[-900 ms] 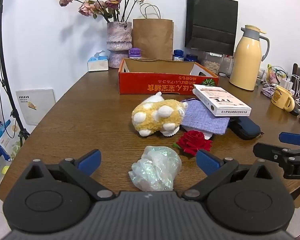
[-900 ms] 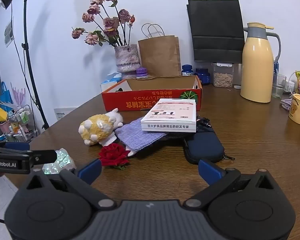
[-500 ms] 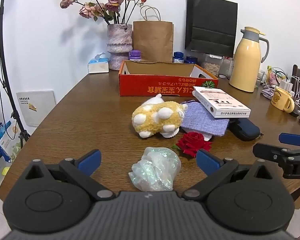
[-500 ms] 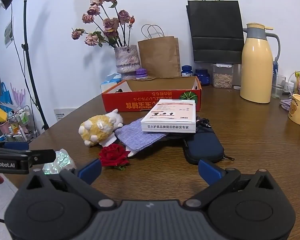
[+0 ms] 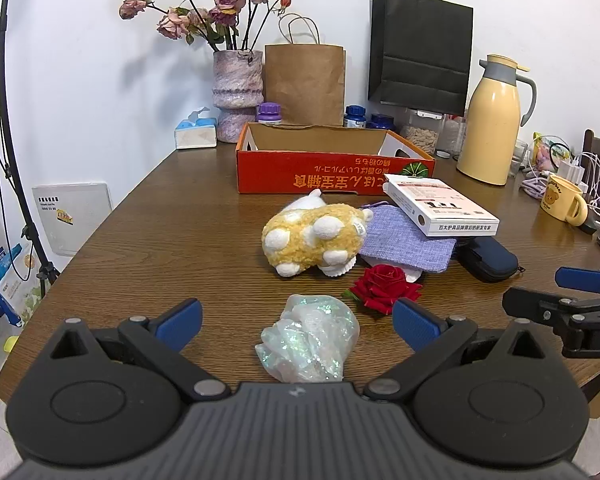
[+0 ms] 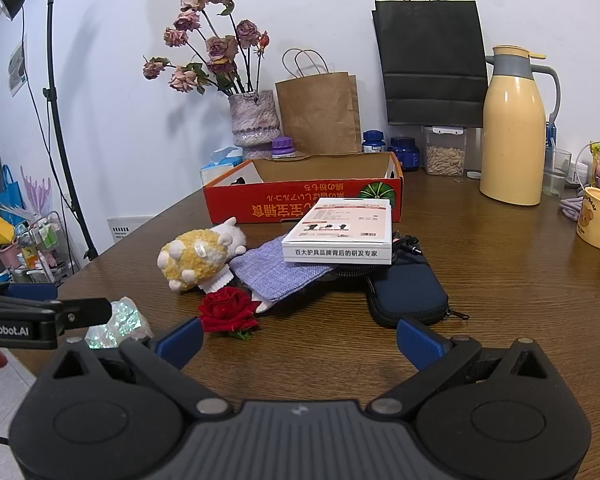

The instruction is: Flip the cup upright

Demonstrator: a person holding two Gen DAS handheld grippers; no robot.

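Left wrist view: left gripper (image 5: 296, 316) fingers spread wide, grasping nothing; iridescent crinkled cup (image 5: 308, 338) on its side between them, untouched, near front edge of wooden surface (image 5: 160, 240). Red rose (image 5: 384, 286) just beside cup. Right wrist view: right gripper (image 6: 298, 338) fingers likewise released, empty; yellow mug (image 6: 598, 218) at right edge.

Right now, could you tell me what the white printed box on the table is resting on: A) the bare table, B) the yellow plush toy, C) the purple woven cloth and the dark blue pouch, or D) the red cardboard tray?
C: the white printed box lies on the purple woven cloth and the dark blue pouch.
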